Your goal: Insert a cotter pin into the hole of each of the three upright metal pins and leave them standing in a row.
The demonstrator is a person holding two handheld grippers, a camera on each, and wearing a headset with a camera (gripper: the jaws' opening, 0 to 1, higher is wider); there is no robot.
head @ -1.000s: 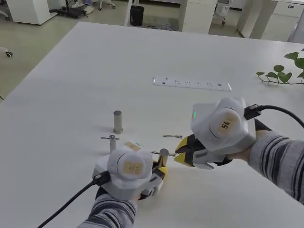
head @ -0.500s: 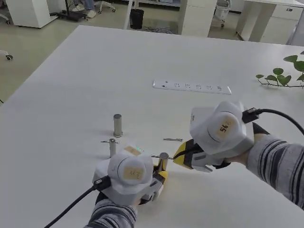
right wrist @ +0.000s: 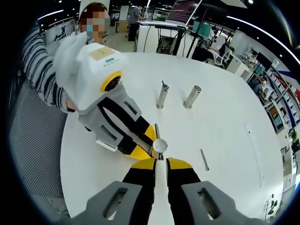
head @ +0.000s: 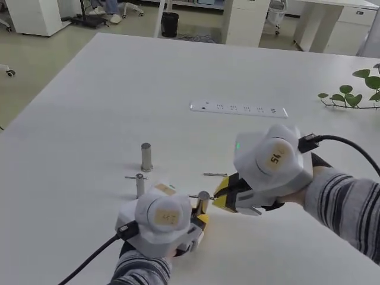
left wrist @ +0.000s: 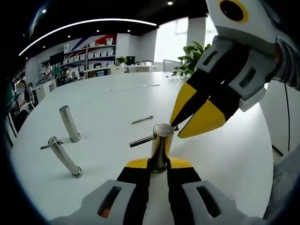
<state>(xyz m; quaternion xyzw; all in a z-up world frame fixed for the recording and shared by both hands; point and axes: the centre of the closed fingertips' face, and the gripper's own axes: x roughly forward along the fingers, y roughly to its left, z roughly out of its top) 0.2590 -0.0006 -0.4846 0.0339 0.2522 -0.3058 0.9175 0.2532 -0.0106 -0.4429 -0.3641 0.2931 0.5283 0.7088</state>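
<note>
We had the left gripper [left wrist: 158,165] closed on the foot of the nearest metal pin [left wrist: 162,138], which stood upright on the white table [head: 89,119]. A cotter pin [left wrist: 141,140] ran crosswise through the hole near its top, its long end sticking out toward the other pins. The right gripper [left wrist: 179,128] came in from the opposite side with its jaws drawn almost together, pinching the short end of that cotter pin just beside the pin's head. In the right gripper view we saw a thin slit between its jaws. Beyond, the middle metal pin [head: 139,185] stood with a second cotter pin [head: 132,177] across its top, and the far metal pin [head: 146,155] stood bare near it. A loose cotter pin [head: 215,174] lay flat on the table, between the grippers and the power strip [head: 238,108]. A leafy plant [head: 356,89] sat at the table's right edge.
</note>
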